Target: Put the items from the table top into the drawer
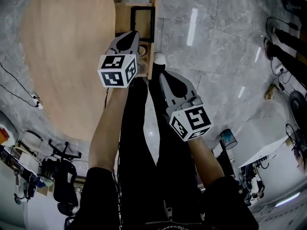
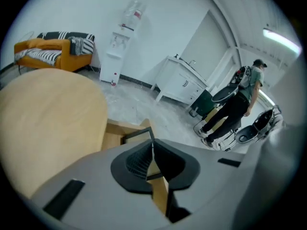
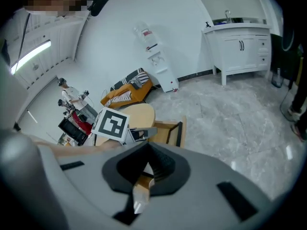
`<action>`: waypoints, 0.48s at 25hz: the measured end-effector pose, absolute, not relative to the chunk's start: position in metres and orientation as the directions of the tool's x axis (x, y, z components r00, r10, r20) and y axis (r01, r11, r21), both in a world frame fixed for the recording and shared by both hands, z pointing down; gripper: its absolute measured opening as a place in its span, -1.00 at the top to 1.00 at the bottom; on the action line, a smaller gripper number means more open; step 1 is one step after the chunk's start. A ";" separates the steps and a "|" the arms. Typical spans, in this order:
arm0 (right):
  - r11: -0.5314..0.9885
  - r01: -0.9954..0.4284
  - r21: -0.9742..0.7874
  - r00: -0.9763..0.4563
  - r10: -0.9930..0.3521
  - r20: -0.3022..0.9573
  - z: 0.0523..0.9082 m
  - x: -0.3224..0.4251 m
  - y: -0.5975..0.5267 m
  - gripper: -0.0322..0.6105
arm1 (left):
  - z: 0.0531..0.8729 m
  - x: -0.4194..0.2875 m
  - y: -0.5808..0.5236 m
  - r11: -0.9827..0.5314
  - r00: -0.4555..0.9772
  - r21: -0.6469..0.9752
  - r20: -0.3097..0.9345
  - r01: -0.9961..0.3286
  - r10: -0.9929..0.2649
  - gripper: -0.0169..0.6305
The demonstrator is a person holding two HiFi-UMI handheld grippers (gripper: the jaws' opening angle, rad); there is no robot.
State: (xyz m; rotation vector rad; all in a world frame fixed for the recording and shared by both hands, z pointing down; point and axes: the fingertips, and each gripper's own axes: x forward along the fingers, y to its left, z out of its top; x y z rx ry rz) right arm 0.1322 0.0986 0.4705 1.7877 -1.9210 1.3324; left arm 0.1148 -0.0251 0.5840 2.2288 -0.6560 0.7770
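Note:
The round wooden table top point(image 1: 67, 56) fills the left of the head view and its surface shows no items. The open wooden drawer point(image 1: 139, 18) juts from the table's far right edge, with a dark frame point(image 1: 142, 17) inside it. My left gripper point(image 1: 133, 35) hangs just in front of the drawer, its jaws shut with nothing between them point(image 2: 152, 150). My right gripper point(image 1: 161, 74) is lower and to the right, over the floor, also shut and empty point(image 3: 147, 160). The drawer point(image 2: 128, 136) lies beyond the left jaws and shows in the right gripper view too point(image 3: 171, 128).
The wearer's white shoe point(image 1: 159, 58) stands by the drawer's corner. A person point(image 2: 237, 104) stands among chairs to the right. An orange sofa point(image 2: 48, 49), a water dispenser point(image 2: 117, 51) and a white cabinet point(image 2: 180, 83) line the far wall. Cables point(image 1: 19, 90) trail left of the table.

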 end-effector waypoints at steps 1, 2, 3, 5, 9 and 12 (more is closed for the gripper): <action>-0.117 -0.877 -0.467 -0.261 -0.699 0.666 0.466 0.125 0.095 0.87 | 0.576 0.107 -0.027 -0.651 0.689 0.408 0.679 -0.640 -0.253 0.89; -0.096 -0.879 -0.467 -0.273 -0.701 0.658 0.462 0.118 0.092 0.87 | 0.568 0.098 -0.028 -0.654 0.681 0.384 0.676 -0.652 -0.281 0.90; -0.074 -0.880 -0.469 -0.287 -0.704 0.650 0.457 0.110 0.089 0.87 | 0.559 0.088 -0.031 -0.653 0.670 0.359 0.673 -0.667 -0.314 0.91; -0.018 -0.882 -0.470 -0.321 -0.708 0.629 0.446 0.094 0.081 0.87 | 0.541 0.067 -0.038 -0.638 0.642 0.313 0.665 -0.704 -0.382 0.91; 0.092 -0.890 -0.446 -0.370 -0.717 0.591 0.418 0.067 0.063 0.88 | 0.502 0.025 -0.045 -0.589 0.588 0.254 0.647 -0.767 -0.486 0.91; 0.159 -0.898 -0.410 -0.384 -0.738 0.555 0.390 0.049 0.048 0.88 | 0.473 -0.005 -0.043 -0.552 0.555 0.232 0.636 -0.801 -0.536 0.91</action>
